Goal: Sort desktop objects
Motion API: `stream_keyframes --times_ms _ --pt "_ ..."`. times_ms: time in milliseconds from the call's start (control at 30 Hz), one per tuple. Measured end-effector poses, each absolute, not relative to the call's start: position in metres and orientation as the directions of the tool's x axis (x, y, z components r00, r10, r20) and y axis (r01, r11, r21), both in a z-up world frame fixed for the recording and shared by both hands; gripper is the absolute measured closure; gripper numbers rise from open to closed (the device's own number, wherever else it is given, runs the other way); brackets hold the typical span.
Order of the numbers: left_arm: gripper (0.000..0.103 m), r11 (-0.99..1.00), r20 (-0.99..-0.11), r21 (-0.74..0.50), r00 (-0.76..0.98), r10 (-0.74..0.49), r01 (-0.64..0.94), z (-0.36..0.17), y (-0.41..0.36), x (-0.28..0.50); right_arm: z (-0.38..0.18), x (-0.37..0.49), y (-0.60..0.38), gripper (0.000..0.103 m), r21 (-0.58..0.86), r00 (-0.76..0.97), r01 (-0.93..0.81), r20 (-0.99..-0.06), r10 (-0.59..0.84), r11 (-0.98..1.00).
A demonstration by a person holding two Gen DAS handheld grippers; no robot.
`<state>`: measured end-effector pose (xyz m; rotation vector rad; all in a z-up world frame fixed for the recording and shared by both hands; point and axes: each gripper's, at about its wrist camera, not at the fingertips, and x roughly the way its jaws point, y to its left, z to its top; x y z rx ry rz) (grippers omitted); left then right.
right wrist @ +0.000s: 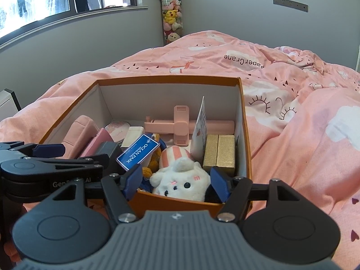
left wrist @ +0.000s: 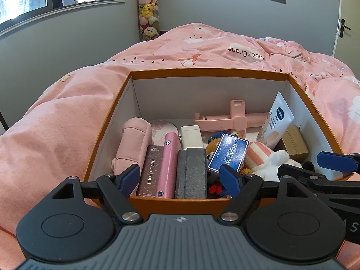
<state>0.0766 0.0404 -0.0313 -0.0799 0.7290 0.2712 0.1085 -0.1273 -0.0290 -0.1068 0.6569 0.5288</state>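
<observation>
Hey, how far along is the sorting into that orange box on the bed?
Mostly done, it seems: the orange box already holds the photo card box, grey case, white plush and gold box. Nothing is in hand: left gripper and right gripper are open. No loose items show on the bedspread.

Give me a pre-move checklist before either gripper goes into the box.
1. Left gripper open, nothing between its fingers: ok.
2. Right gripper open, nothing gripped: ok.
3. Orange box open on top, contents reachable: ok.
4. White plush toy lies right below the right gripper, free on top: ok.
5. Grey case and photo card box stand packed side by side against the pink tube; room for fingers: not ok.
6. Box steady on the soft pink bedding: cannot tell.
</observation>
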Motion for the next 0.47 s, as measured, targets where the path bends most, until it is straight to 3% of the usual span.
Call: stream_keyframes --times_ms 467 --pt "0.011 0.962 -0.665 0.022 0.714 0.218 -0.274 -0.0312 0.0397 0.0767 -0.0287 0.1082 -0.1272 0.034 0.068 0.665 -0.501 -0.607 0.434 0.863"
